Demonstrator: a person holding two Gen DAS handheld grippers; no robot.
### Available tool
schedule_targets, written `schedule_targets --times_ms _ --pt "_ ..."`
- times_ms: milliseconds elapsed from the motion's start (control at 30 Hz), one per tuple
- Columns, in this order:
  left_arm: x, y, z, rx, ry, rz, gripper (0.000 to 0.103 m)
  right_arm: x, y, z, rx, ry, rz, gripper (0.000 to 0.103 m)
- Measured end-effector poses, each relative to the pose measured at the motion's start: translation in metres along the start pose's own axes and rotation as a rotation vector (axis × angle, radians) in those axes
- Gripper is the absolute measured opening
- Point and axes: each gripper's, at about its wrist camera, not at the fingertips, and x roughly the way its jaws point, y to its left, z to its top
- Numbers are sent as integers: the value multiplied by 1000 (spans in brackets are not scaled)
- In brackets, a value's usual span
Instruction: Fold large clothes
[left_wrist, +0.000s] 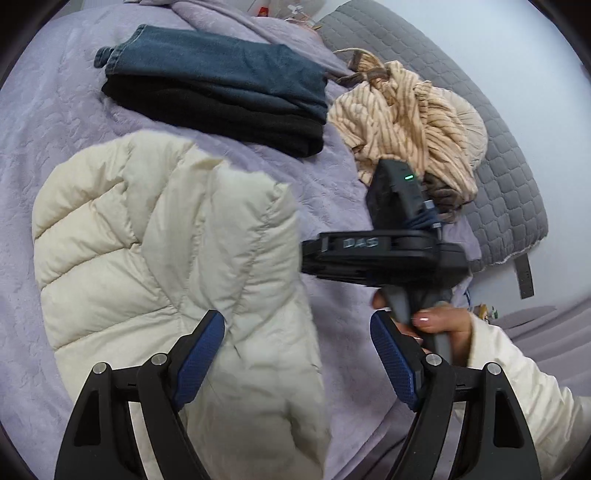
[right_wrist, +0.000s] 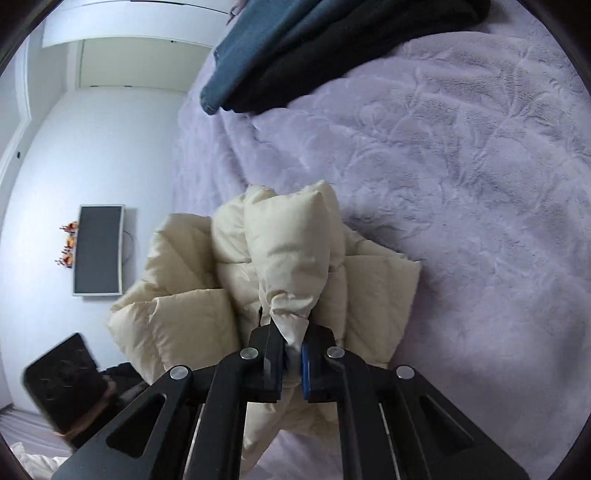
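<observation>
A cream puffer jacket (left_wrist: 159, 236) lies on the lavender bedspread (left_wrist: 44, 103), partly folded over. My left gripper (left_wrist: 297, 354) is open above the jacket's near part, holding nothing. My right gripper (right_wrist: 291, 350) is shut on a bunched edge of the jacket (right_wrist: 288, 258) and lifts that part off the bed. The right gripper also shows in the left wrist view (left_wrist: 373, 258), at the jacket's right edge, held by a hand.
A folded stack of dark blue and black clothes (left_wrist: 218, 88) lies further back on the bed. A crumpled beige striped garment (left_wrist: 406, 122) sits to the right by a grey quilted cushion (left_wrist: 498, 147). A wall screen (right_wrist: 98, 249) is beyond the bed edge.
</observation>
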Motion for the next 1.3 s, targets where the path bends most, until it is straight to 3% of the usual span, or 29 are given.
schedule_targets --times_ms 167,367,500,633,733,967,1133,1300 --pt "-48 17 9 51 -102 85 81 26 -14 -20 29 2 24 8" --pt "-39 126 15 -99 -112 285 81 22 -8 -23 -20 23 29 8" --pt "-7 186 13 -247 -71 161 81 15 -7 -28 -40 38 40 8" --pt "12 169 14 -177 -60 108 81 33 -1 -21 -72 59 70 8" --pt "20 147 12 -108 -50 114 81 52 6 -16 -102 90 87 8" --pt "29 101 5 10 -47 200 81 87 5 -13 -104 128 62 8" --pt "46 80 -4 98 -39 323 82 91 6 -19 -94 127 7 8" --pt "45 83 -5 88 -42 350 82 89 18 -19 -97 127 -60 8"
